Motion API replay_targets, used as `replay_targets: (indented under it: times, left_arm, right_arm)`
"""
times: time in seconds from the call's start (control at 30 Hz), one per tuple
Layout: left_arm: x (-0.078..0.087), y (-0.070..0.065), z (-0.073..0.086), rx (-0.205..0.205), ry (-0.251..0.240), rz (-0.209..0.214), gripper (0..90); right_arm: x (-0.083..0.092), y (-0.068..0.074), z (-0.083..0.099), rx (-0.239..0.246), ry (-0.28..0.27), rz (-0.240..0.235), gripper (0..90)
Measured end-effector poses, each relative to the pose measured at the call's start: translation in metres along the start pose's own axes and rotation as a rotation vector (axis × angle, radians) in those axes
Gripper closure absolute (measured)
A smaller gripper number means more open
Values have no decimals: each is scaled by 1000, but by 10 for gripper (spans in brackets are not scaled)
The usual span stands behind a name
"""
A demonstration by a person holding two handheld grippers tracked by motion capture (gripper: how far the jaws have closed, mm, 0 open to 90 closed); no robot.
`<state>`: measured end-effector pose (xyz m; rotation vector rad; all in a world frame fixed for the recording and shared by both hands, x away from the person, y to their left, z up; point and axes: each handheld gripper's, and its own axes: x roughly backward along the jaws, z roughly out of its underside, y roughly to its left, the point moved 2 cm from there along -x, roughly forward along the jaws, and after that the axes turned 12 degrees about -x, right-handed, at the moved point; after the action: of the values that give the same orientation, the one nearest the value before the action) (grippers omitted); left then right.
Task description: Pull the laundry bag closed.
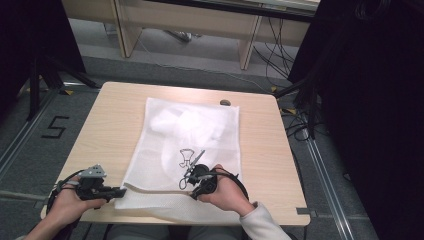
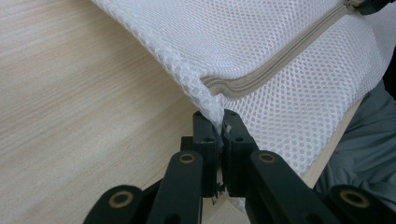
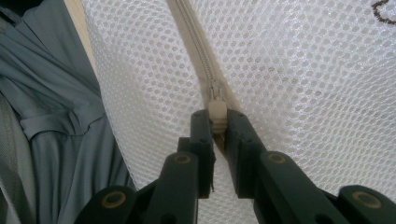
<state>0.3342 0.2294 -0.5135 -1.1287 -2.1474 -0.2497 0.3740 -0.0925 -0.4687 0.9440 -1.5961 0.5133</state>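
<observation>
A white mesh laundry bag [image 1: 187, 135] lies flat on the wooden table [image 1: 107, 130], with something white inside it. Its near edge hangs slightly over the table's front. At the bag's near left corner [image 2: 208, 100], my left gripper [image 2: 221, 123] is shut on the mesh next to the beige zipper [image 2: 275, 60]. My right gripper [image 3: 217, 116] is shut on the beige zipper pull [image 3: 217, 112], partway along the zipper track [image 3: 196, 42]. In the high view the left gripper [image 1: 120, 190] sits at the bag's corner and the right gripper [image 1: 189, 172] near the bag's front middle.
A small dark object [image 1: 225, 102] lies at the table's far edge by the bag's far right corner. Black curtains and stands flank the table. The person's grey trousers [image 3: 51, 116] show below the table's front edge.
</observation>
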Motion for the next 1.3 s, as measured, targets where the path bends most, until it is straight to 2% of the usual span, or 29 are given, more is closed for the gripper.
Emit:
replay_targets:
  times: [0.07, 0.2, 0.27, 0.33, 0.4, 0.43, 0.6, 0.7, 0.83, 0.87, 1.0, 1.1, 1.13, 1.17, 1.3]
  left_arm:
    - [0, 0, 0, 0, 1, -1, 855]
    - [0, 0, 0, 2, 1, -1, 855]
    - [0, 0, 0, 2, 1, -2, 855]
    - [0, 0, 0, 1, 0, -1, 855]
    - [0, 0, 0, 0, 1, -1, 855]
    - [0, 0, 0, 0, 2, -1, 855]
    - [0, 0, 0, 1, 2, -3, 854]
    - [-1, -1, 0, 7, -5, -1, 854]
    - [0, 0, 0, 3, -2, -1, 855]
    - [-1, -1, 0, 6, -3, 0, 855]
    - [0, -1, 0, 5, -3, -2, 855]
    - [0, 0, 0, 6, -1, -4, 855]
    - [0, 0, 0, 2, 2, -4, 855]
    - [0, 0, 0, 2, 0, -3, 855]
    - [0, 0, 0, 0, 1, -3, 855]
  right_arm:
    - [1, 0, 1, -19, 12, 12, 822]
    - [2, 0, 2, -22, 7, 7, 822]
    - [2, -1, 2, -2, -3, -3, 822]
    - [3, -1, 3, -24, 7, 10, 822]
    - [3, -2, 4, -26, 2, 9, 823]
    - [3, -2, 4, -12, -7, 1, 822]
    - [5, -3, 6, -27, 5, 10, 822]
    - [5, -4, 6, -12, -10, -3, 823]
    - [6, -4, 8, -36, -3, 5, 822]
    - [6, -5, 8, -15, -10, -2, 822]
    - [8, -5, 10, -34, 0, 11, 822]
    - [8, -6, 11, -16, -6, 10, 822]
    - [8, -7, 11, -10, 5, -5, 822]
    - [9, -6, 12, -33, -3, 11, 822]
    - [9, -6, 12, -42, -2, 7, 822]
